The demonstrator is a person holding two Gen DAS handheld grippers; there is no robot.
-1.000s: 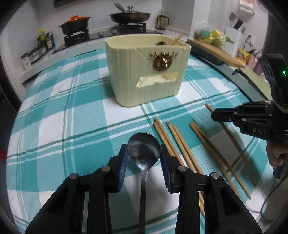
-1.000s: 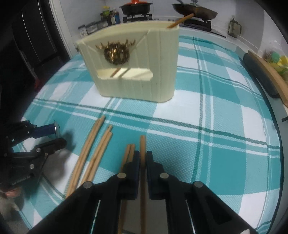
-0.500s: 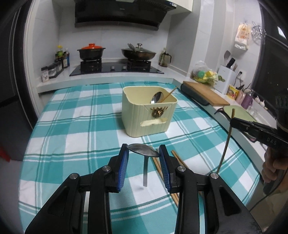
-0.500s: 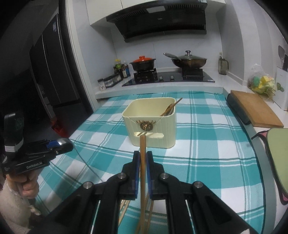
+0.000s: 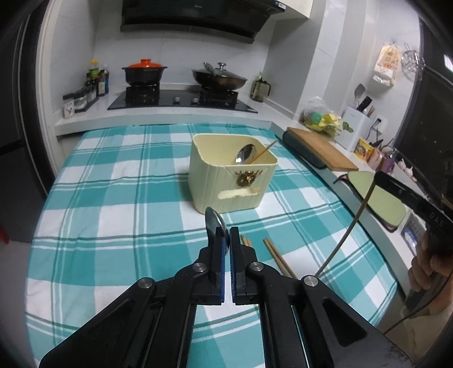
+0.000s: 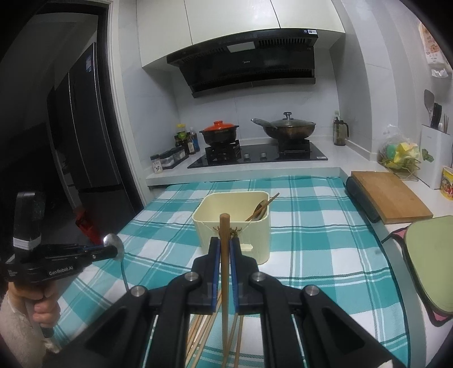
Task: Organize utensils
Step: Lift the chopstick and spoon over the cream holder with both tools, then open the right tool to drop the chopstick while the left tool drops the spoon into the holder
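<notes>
A kitchen with pale grey tiled walls [image 6: 158, 113]. At twelve o'clock a black range hood [image 6: 249, 59] hangs under white cabinets [image 6: 235, 19], above a black hob [image 6: 257, 155] on a white counter [image 6: 334, 158]. At nine o'clock stands a dark fridge [image 6: 85, 133]. A teal checked cloth [image 5: 119, 198] covers the worktop.

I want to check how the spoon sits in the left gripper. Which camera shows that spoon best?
The right wrist view: it shows the spoon side-on, bowl above the left gripper and handle hanging below. In the left wrist view the same spoon is edge-on, only its bowl rising above the shut pads; the handle is hidden.
</notes>
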